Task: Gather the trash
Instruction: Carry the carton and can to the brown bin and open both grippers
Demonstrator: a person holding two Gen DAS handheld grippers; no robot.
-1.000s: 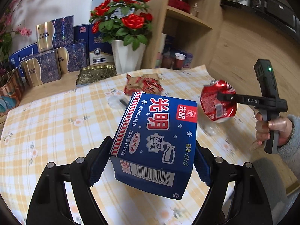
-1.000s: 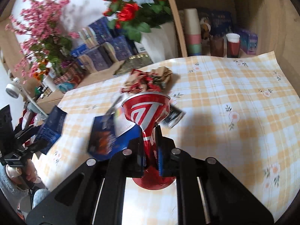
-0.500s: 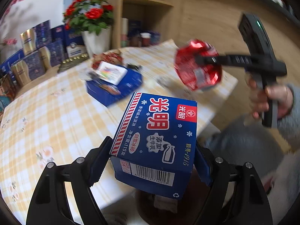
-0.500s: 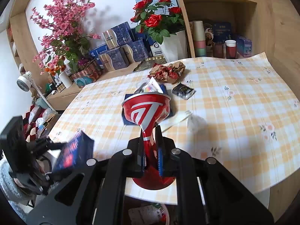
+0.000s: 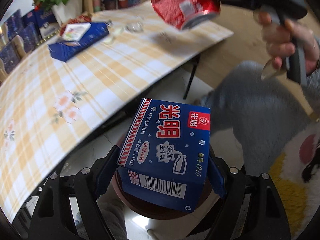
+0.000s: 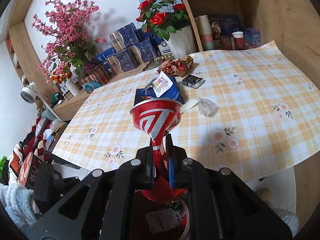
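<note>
Holding a blue ice-cream carton [image 5: 166, 156] between its pads, the left gripper [image 5: 163, 166] hangs off the table's near edge, above a dark round bin [image 5: 160, 210] on the floor. The right gripper [image 6: 161, 156], jaws pressed nearly together, pinches a crushed red can [image 6: 157, 118] flat at its middle, also past the table [image 6: 250, 104] edge, over the bin opening. On the checked tablecloth: flat blue box [image 6: 160, 92] mid-table, crumpled red-brown wrapper [image 6: 177, 66] toward the far edge, small dark packet [image 6: 193, 81], clear plastic scrap [image 6: 207, 107].
</note>
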